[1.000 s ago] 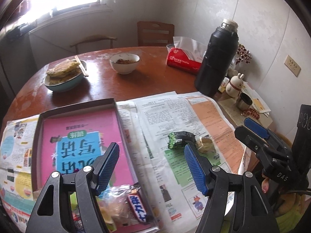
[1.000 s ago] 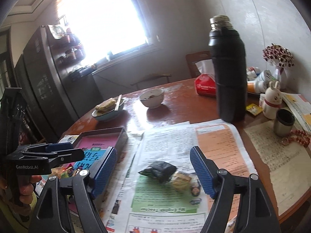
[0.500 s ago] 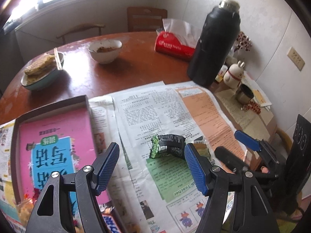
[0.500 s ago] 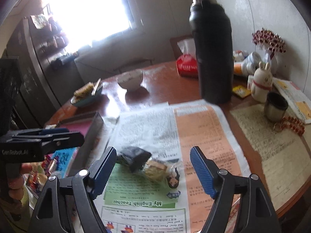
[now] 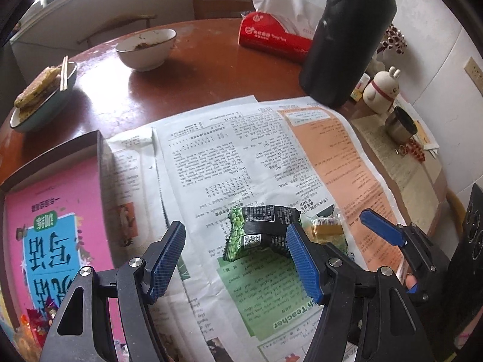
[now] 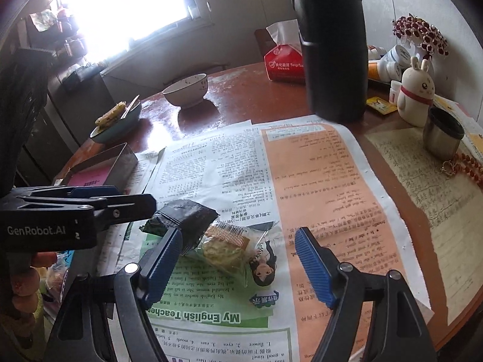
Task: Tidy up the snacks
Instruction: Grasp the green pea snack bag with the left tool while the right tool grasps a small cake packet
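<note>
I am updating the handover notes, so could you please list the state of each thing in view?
Left gripper: open, empty.
Right gripper: closing, not gripping.
Green snack packet: lying on newspaper.
Clear snack packet: lying beside it.
Box: open.
Flask: upright.
Bowl: nearly empty.

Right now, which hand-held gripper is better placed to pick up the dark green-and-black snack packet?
Left. The left hand-held gripper stands open with the green-and-black packet between its fingers. The right hand-held gripper frames the clear-wrapped snack beside it, with jaws closing slightly, touching neither.
</note>
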### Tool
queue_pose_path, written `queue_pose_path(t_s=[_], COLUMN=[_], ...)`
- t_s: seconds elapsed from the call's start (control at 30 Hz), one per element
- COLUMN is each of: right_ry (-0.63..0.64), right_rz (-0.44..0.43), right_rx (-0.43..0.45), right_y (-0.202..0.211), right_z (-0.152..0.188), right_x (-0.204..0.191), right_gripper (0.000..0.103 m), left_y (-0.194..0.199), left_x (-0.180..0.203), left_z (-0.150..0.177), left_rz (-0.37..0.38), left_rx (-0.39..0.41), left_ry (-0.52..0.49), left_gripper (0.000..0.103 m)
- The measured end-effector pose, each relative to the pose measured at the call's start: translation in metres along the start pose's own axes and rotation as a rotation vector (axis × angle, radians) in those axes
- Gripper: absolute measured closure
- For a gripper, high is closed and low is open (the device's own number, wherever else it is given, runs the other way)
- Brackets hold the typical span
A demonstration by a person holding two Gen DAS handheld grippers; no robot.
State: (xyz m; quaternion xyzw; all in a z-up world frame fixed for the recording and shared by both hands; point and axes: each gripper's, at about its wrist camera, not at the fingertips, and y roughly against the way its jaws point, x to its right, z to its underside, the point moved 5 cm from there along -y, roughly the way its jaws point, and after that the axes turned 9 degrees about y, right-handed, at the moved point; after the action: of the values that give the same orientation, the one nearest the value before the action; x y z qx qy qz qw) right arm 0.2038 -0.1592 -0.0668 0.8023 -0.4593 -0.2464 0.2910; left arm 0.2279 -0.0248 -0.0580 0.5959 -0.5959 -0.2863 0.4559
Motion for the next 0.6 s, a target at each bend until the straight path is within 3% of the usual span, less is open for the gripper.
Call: queue_pose_path(t_s=[0.6], right_ry=[0.041], right_rz=[0.013], right_rx=[-0.018], right_y=[-0.012], right_z=[0.007], right_x=[0.002], right_gripper=[0.054], left_y=[-0.027], left_x=[0.014], left_z=[-0.002], left_rz=[-0.009], left_rx=[-0.036], left_ry=[-0.018], left_gripper=[0.032])
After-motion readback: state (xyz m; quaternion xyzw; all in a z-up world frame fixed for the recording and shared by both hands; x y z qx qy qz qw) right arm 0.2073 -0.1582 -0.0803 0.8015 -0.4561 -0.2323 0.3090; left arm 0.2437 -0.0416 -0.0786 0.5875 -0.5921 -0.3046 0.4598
